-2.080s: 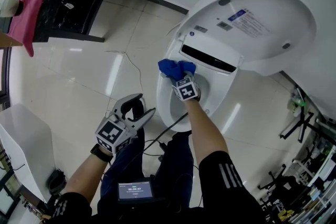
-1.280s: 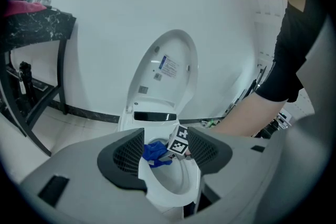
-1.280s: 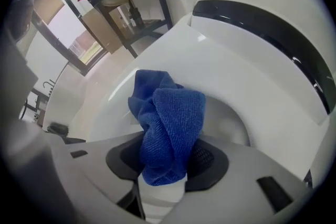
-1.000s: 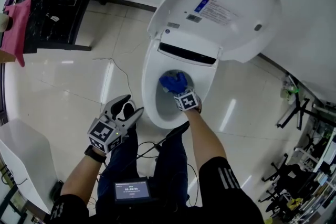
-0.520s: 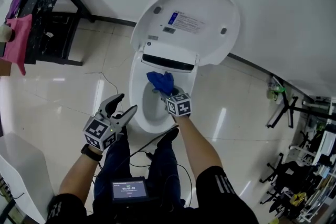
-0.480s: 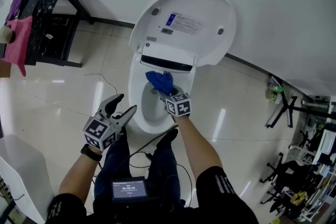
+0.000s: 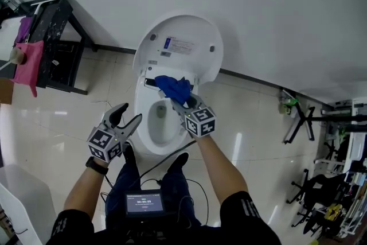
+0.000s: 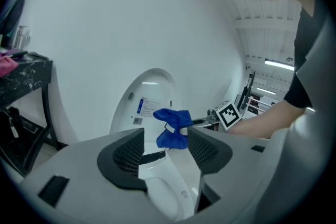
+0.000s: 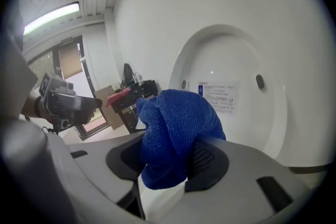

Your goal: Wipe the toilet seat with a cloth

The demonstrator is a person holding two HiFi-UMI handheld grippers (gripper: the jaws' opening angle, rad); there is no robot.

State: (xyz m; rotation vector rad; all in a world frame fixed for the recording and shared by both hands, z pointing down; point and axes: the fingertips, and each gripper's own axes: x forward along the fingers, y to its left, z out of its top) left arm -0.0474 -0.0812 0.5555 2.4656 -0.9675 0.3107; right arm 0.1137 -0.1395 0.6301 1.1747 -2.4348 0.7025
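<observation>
Tiled floor [image 7: 69, 117], toilet seat [image 7: 140, 123] mid-frame. Right gripper [image 7: 179, 99] clamped on cloth [image 7: 172, 86], left gripper [image 7: 127, 115] wide, empty. Lower, press flat, sweep round.

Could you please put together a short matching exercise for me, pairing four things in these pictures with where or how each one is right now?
Things:
1. blue cloth
2. toilet lid
3. left hand-held gripper
4. pink cloth

States:
A. raised open
B. jaws apart, holding nothing
C. clamped in the right hand-held gripper
D. draped over the edge of the black table

Pairs: 1-C, 2-A, 3-B, 4-D.
</observation>
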